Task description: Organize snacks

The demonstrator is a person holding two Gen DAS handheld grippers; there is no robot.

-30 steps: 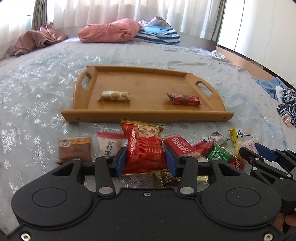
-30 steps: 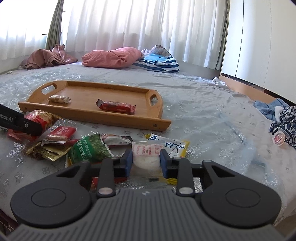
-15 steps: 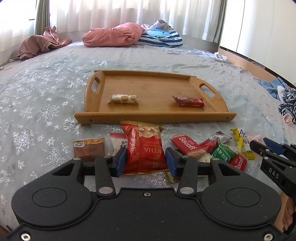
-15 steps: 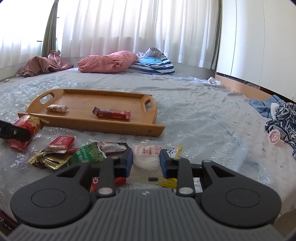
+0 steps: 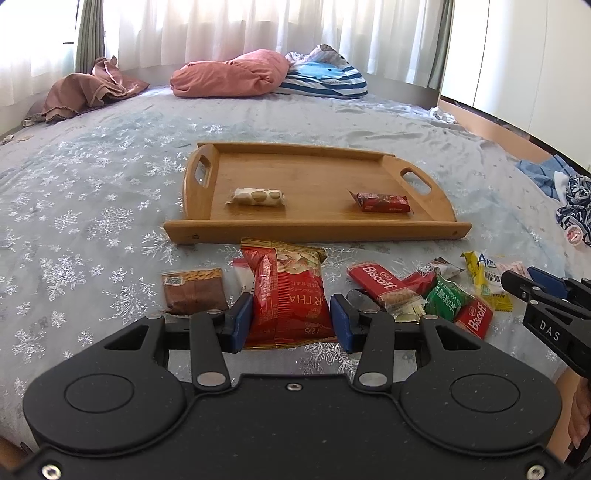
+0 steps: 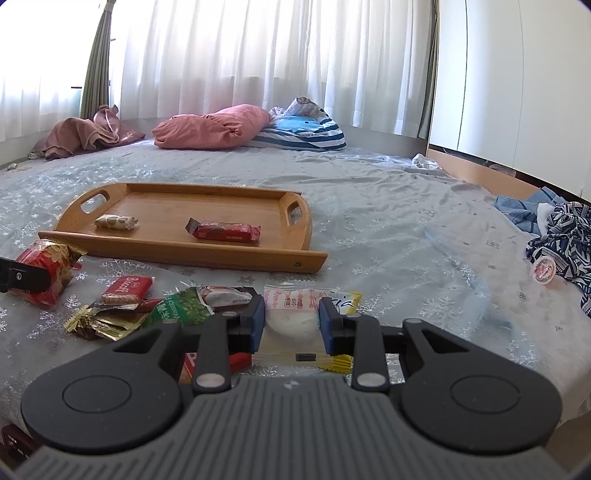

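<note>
left gripper: jaws clamp red bag, its lower edge hidden | right gripper: jaws clamp white packet | tray: left view alone shows brown packet before it

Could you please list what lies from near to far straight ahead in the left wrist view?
Red snack bag held in the left tool → wooden tray → pink pillow → white curtains.

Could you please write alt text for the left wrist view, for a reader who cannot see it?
The left gripper clamps a red foil snack bag above a snowflake-patterned bedspread. More wrapped snacks lie scattered alongside, and beyond them a wooden handled tray holds a white nut bar and a red wrapped biscuit.
</note>
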